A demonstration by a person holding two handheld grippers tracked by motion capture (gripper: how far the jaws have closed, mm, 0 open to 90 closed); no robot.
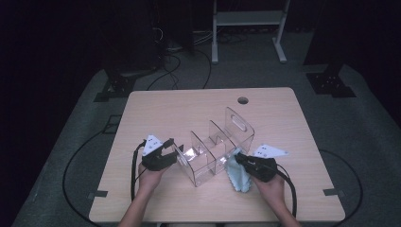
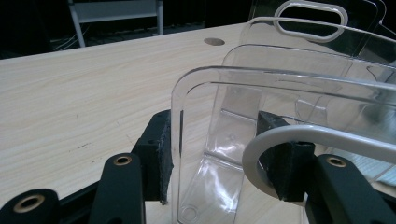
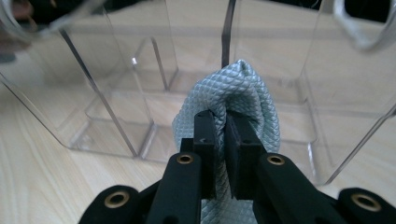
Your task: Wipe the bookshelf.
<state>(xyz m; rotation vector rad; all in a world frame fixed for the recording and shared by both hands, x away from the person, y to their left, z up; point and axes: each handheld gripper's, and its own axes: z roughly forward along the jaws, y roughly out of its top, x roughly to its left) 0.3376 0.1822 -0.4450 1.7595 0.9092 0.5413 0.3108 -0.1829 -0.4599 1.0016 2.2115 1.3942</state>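
While clamping the left tool point(image 1: 171, 147) on the end wall of the clear organizer point(image 1: 215, 153) to steady it on the counter point(image 1: 198, 111), press the pale blue cloth point(image 3: 238, 88), pinched in the right tool point(image 3: 223, 122), against its side wall for wiping.

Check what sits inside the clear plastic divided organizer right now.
The compartments of the clear plastic divided organizer look bare, with the light wooden table showing through the floor. The pale blue textured cloth covers part of one side wall, so what lies behind it is hidden.
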